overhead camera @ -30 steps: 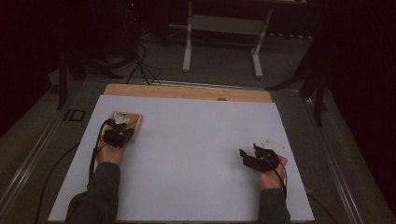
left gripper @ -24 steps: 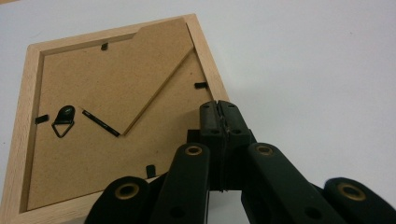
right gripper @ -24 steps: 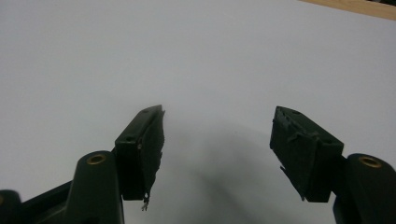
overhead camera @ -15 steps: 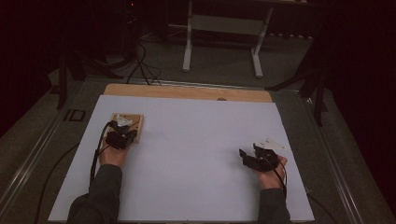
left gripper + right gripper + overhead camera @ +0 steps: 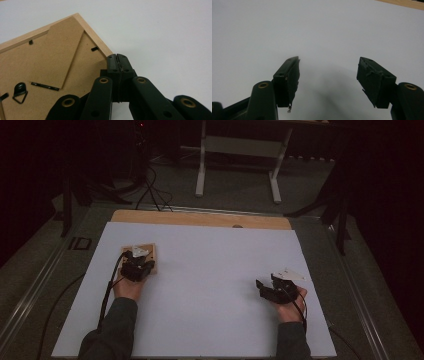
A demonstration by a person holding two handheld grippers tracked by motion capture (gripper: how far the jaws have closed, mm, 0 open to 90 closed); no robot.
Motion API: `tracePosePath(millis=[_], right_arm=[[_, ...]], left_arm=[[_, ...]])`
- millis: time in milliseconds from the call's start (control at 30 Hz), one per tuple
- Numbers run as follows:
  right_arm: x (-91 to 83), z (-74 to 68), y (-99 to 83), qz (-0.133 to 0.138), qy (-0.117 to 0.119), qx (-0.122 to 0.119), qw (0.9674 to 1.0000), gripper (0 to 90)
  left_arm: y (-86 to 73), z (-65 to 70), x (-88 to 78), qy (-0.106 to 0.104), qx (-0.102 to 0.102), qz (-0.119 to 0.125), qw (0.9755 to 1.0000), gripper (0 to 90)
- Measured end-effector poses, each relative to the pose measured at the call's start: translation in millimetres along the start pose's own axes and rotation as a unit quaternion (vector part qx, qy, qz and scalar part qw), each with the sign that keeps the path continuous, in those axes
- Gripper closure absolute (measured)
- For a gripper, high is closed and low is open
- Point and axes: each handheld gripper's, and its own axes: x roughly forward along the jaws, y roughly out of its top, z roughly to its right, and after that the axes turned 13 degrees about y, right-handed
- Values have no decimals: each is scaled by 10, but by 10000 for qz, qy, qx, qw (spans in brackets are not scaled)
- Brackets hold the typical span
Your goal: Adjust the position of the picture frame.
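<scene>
A small wooden picture frame (image 5: 149,251) lies face down on the white sheet at the left. Its brown backing board (image 5: 50,62) shows a fold-out stand, small black clips and a hanging ring (image 5: 20,92). My left gripper (image 5: 117,58) is shut, its two tips pressed together with nothing between them, right over the frame's near edge by a corner. In the high view the left gripper (image 5: 136,265) sits on the frame's near side. My right gripper (image 5: 328,72) stands open over bare white sheet at the right (image 5: 267,287), with nothing between its jaws.
The white sheet (image 5: 210,270) covers most of a wooden table, whose bare strip (image 5: 200,218) shows along the far edge. Beyond it, on the dark floor, stand a white metal stand (image 5: 237,147) and loose cables (image 5: 150,190).
My left gripper has shifted slightly to the right along the frame's near side. The right gripper has stayed where it was.
</scene>
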Motion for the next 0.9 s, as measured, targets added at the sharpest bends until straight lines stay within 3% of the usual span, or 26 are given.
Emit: tracePosePath(millis=[467,733,900], right_arm=[[-3,2,5,35,26,17,10000,337],[-21,18,8,133,107,143,9998,337],[-28,4,15,161,110,101,9998,337]], left_arm=[[15,144,7,-106,-18,66,9999,900],[16,242,-8,-189,65,96,9998,900],[16,321,-23,-277,137,111,9995,900]])
